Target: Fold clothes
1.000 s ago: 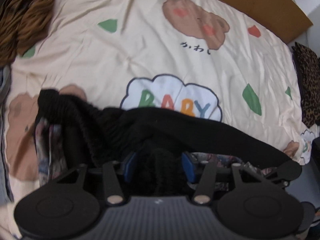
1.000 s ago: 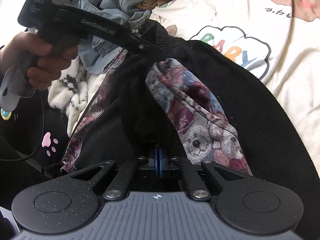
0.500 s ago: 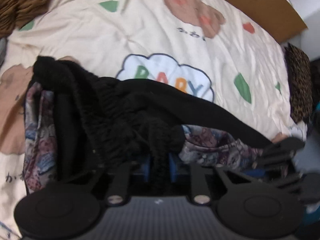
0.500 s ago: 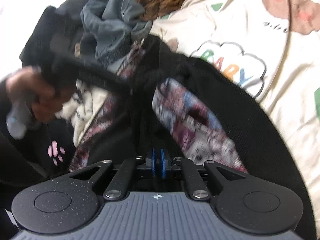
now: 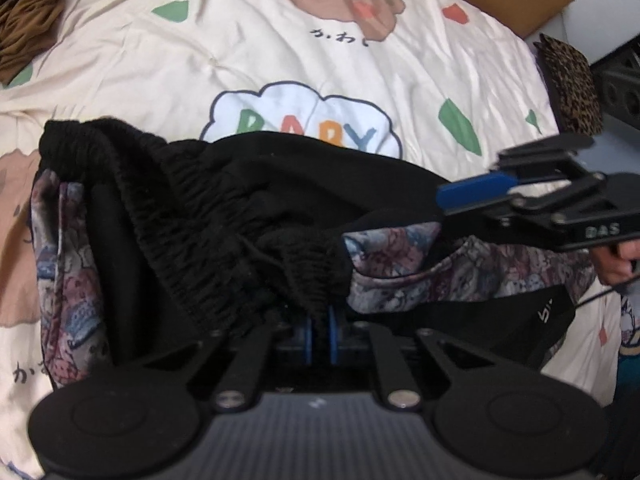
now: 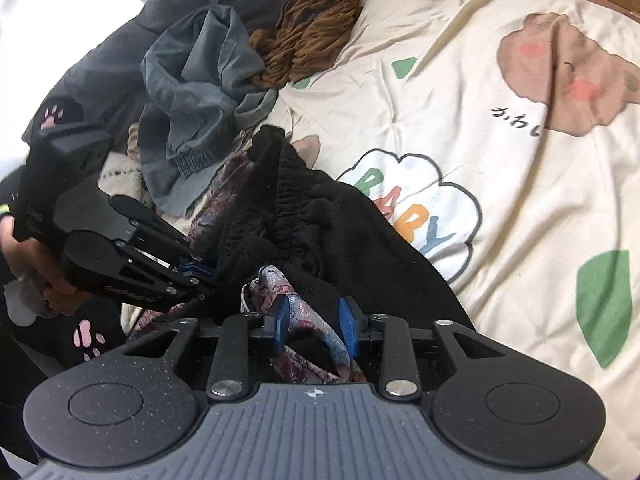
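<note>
While the left gripper (image 5: 320,332) stays pinched tight on a fold of the black trousers' (image 5: 280,200) gathered waistband, its jaws having just finished closing, the right gripper (image 6: 314,326) has just been opening, and its blue pads stand apart with the patterned lining (image 6: 304,312) lying loose between them. From the left wrist view the trousers spread from twelve round to nine o'clock across the cream "BABY" quilt (image 5: 400,92), with the right gripper at three o'clock. Farther off, toward eleven o'clock in the right wrist view, a grey-blue garment (image 6: 200,80) and a brown one (image 6: 312,20) lie heaped.
</note>
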A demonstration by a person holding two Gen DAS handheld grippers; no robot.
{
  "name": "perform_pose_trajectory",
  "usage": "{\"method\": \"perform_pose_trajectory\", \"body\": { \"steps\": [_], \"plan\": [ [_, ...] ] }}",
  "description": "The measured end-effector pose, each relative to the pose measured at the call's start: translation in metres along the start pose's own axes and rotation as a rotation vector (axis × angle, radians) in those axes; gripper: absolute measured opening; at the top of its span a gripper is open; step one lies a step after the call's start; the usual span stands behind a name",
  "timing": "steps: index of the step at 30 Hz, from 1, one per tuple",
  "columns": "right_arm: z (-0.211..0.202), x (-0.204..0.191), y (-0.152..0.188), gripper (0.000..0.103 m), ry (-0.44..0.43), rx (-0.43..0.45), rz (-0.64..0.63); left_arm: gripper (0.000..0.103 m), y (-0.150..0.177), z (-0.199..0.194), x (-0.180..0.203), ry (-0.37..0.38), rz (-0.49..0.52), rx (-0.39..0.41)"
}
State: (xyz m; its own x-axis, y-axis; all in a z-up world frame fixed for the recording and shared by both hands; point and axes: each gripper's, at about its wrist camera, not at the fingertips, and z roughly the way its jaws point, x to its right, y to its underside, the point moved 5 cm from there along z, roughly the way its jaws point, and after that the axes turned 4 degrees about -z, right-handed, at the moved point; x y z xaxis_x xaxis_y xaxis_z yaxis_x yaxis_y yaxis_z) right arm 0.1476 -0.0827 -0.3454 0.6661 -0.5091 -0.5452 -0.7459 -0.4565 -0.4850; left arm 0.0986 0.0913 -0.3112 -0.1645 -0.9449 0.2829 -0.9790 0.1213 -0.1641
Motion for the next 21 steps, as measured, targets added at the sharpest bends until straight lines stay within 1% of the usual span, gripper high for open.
{"method": "perform_pose_trajectory", "body": {
  "steps": [3, 10, 13, 18, 21],
  "plan": [
    [0.011, -0.007, -0.003, 0.029, -0.012, -0.027, -0.046, 0.008, 0.001, -0.002, 0.002, 0.009, 0.028, 0.016],
    [0.039, -0.018, -0.015, 0.029, -0.018, -0.114, -0.176, 0.008, 0.004, -0.003, -0.003, 0.039, 0.028, 0.039],
    [0.047, -0.022, -0.016, 0.029, -0.043, -0.160, -0.220, 0.008, 0.006, -0.004, -0.006, 0.048, 0.025, 0.047],
    [0.058, -0.027, -0.013, 0.029, -0.063, -0.226, -0.258, 0.008, 0.008, -0.002, -0.011, 0.062, 0.008, 0.062],
    [0.067, -0.029, -0.014, 0.029, -0.063, -0.247, -0.264, 0.008, 0.008, -0.003, -0.011, 0.070, 0.015, 0.074]
  ]
}}
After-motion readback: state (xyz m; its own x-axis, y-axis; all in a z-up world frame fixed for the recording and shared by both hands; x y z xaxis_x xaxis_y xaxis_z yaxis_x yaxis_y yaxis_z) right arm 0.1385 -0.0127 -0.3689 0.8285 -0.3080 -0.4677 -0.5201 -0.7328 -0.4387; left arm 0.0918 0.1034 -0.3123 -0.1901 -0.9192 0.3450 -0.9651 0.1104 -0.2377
